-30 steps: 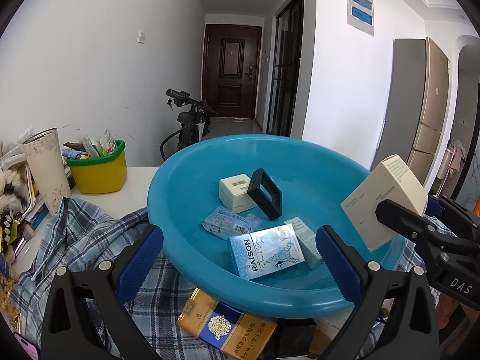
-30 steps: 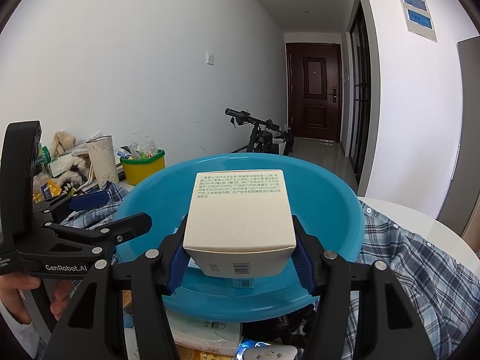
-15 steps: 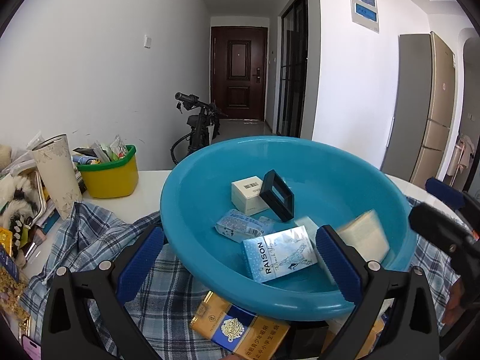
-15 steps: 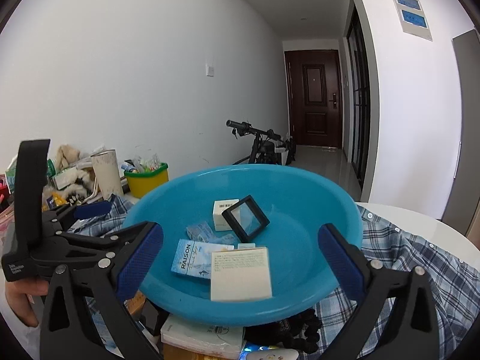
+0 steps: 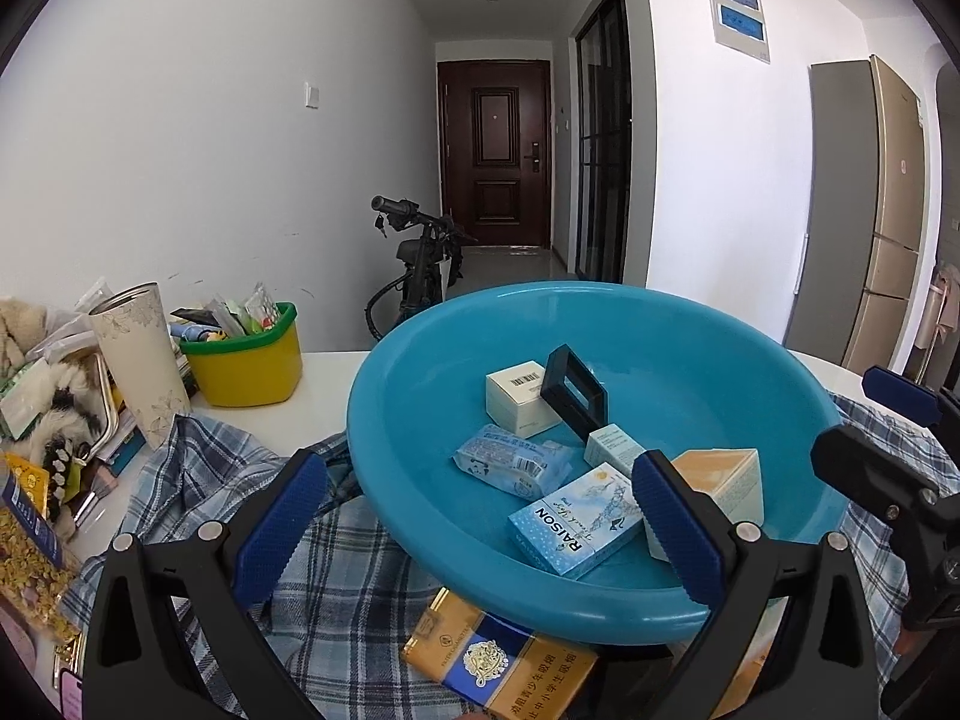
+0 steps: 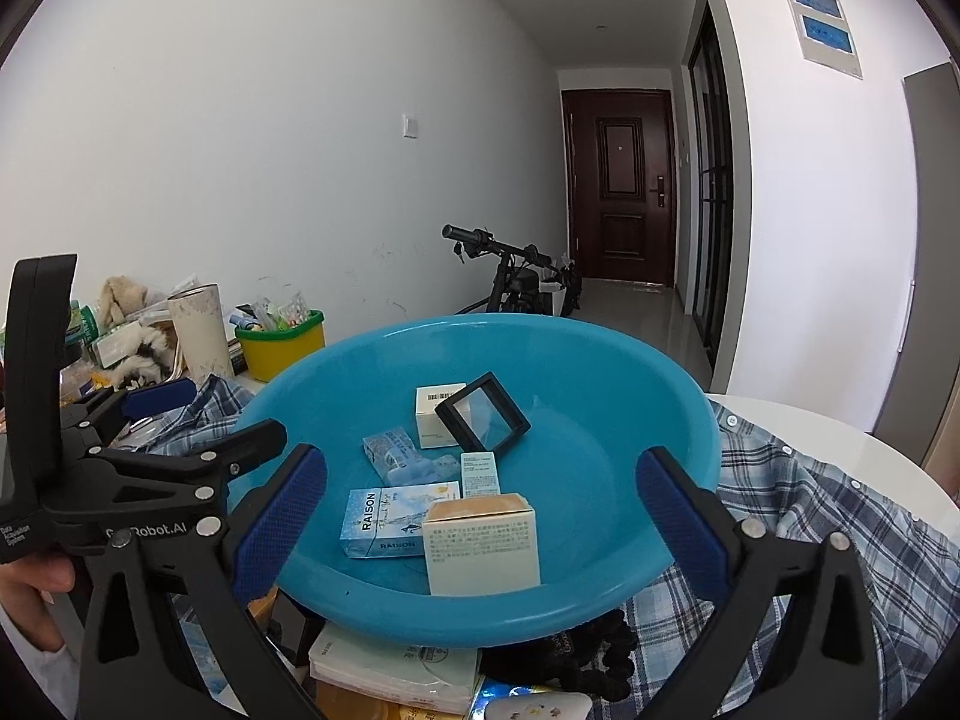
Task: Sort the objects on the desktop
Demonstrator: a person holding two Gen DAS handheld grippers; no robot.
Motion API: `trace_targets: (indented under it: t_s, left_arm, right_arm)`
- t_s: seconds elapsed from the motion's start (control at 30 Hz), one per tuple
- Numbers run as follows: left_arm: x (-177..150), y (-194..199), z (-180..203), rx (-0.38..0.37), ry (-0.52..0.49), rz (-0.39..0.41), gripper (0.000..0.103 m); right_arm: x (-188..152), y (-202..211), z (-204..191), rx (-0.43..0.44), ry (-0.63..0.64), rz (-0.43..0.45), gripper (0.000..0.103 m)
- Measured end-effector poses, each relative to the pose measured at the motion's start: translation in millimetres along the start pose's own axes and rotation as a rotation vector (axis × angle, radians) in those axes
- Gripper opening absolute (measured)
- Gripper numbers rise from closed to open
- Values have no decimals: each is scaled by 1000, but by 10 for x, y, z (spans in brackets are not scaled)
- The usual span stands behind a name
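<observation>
- A white table fills the foreground of a bright flat, much of it draped with a blue plaid shirt.
- A large turquoise plastic basin sits on the shirt at centre, holding the sorted items.
- The right gripper hangs at the basin's near rim with its blue-padded jaws spread wide and nothing between them.
- The left gripper points at the basin from the near left side, its jaws likewise wide apart and empty; a person's hand grips its handle.
- A yellow tub with a green rim, stuffed with small packets, stands on the table left of the basin, beside a tall cream tumbler.
- A cream carton rests inside the basin against the near wall, free of both grippers.
- A pale blue RAISON pack lies flat just left of the carton, touching it.
- A black square frame case leans tilted against a small white box with a barcode near the basin's middle.
- A crinkled blue tissue packet and a small white-green box lie between them and the carton.
- A gold-and-blue cigarette carton pokes out on the shirt below the basin's near edge.
</observation>
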State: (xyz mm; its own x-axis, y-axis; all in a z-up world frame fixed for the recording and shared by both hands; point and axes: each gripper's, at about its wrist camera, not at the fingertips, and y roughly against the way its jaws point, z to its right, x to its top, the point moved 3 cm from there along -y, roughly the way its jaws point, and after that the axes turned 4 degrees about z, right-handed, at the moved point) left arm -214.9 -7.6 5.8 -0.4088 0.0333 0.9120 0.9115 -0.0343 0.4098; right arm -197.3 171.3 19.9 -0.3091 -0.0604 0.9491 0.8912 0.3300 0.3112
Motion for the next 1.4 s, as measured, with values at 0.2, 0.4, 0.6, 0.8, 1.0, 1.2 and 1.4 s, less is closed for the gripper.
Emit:
trace_targets:
  t_s: [0.2,0.4,0.6,0.8,1.0,1.2,1.4]
  left_arm:
    - [99,149,-74,-18,37,29,103]
    - [349,596,-139,1,28,102,103]
    - [573,1420,-183,-21,51,216,103]
    - [316,1784,-99,15,-11,173,103]
    - [-262,1726,-31,-9,25,63,103]
    - [-726,1475,99,-48,49,-54,103]
    - [-808,1396,102,-49,54,-81,103]
  right_arm:
    - [47,53,-45,3,20,11,103]
    - [324,485,-131,-36,60,88,103]
    - [517,1108,-301,-39,97,153,103]
    - [153,1270,-312,-73,90,40,103]
    - [-439,1283,-166,-78,-63,-63,103]
    - [-800,1270,-69,-100,-115,-132,103]
    - [-938,1223,-39,-109,-116,-165,103]
